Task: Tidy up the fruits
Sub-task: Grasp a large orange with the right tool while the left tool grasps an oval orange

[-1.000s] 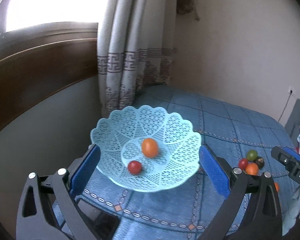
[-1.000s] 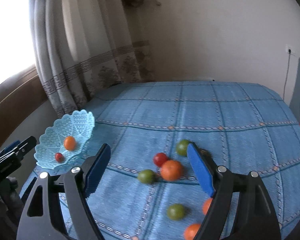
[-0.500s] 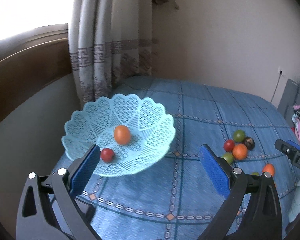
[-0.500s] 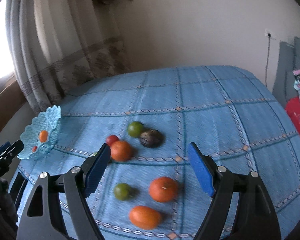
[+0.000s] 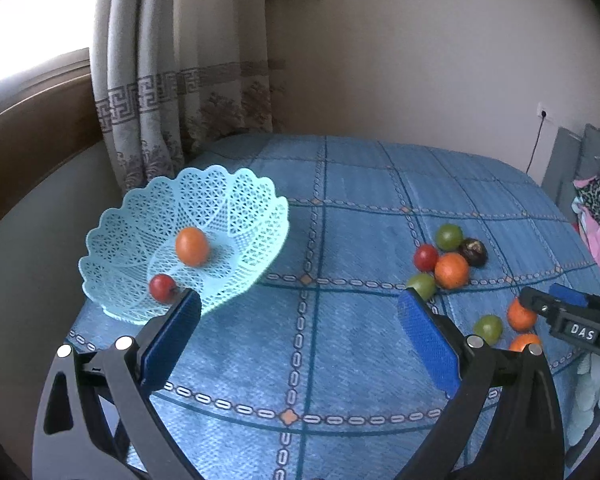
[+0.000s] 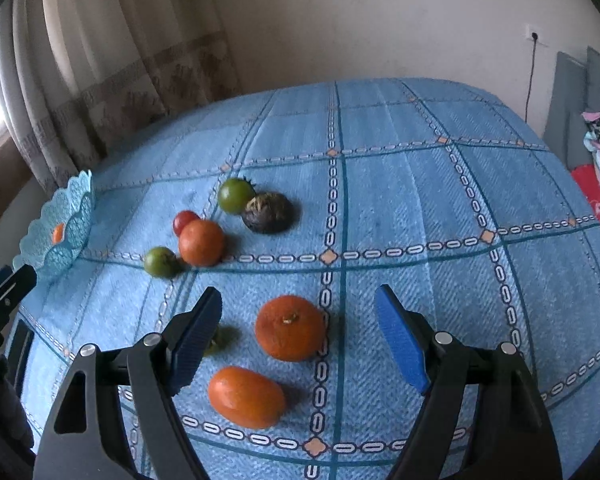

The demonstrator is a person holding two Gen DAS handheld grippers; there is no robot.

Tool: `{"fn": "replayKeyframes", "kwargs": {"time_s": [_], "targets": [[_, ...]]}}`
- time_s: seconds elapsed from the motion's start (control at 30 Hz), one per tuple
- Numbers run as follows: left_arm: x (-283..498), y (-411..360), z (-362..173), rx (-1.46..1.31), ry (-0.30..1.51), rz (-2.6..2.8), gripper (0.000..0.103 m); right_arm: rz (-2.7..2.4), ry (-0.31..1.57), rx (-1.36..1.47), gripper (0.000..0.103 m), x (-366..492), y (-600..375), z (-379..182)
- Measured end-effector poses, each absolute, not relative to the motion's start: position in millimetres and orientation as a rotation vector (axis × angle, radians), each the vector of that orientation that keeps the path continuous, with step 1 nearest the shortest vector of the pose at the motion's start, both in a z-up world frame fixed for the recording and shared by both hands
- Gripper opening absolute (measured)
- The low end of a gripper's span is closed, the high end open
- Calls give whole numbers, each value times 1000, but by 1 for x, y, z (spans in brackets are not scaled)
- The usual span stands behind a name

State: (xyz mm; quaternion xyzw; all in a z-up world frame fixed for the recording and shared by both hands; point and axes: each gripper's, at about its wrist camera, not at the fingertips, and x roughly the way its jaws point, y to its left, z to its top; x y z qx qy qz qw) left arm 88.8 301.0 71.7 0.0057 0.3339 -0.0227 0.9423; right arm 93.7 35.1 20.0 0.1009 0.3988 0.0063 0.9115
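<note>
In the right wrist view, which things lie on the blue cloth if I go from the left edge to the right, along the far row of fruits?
Turquoise lattice basket → small green fruit → round orange fruit → green tomato → dark wrinkled fruit.

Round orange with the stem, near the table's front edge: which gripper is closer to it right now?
Right. The right gripper is open with the round orange lying between its fingers. The left gripper is open too, off by the basket, with the fruit cluster between it and that orange.

beige wall (image 5: 420, 60), patterned curtain (image 5: 172, 92) (bright window (image 5: 24, 40), perhaps overexposed).
</note>
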Motion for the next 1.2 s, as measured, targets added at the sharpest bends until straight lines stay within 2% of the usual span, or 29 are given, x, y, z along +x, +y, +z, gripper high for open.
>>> {"fn": "replayKeyframes", "kwargs": {"time_s": [0.07,0.17,0.5,0.57,1.2], "targets": [[89,298,70,15,686,-50,100,16,836,202,66,96,36,16],[89,296,67,16,693,-53,100,14,854,190,60,97,36,11],[88,284,61,34,707,-73,100,29,894,177,47,104,42,0],[87,282,60,35,709,-74,100,46,895,180,40,105,44,0],[76,222,48,91,754,-208,100,10,810,244,38,89,10,23]]}}
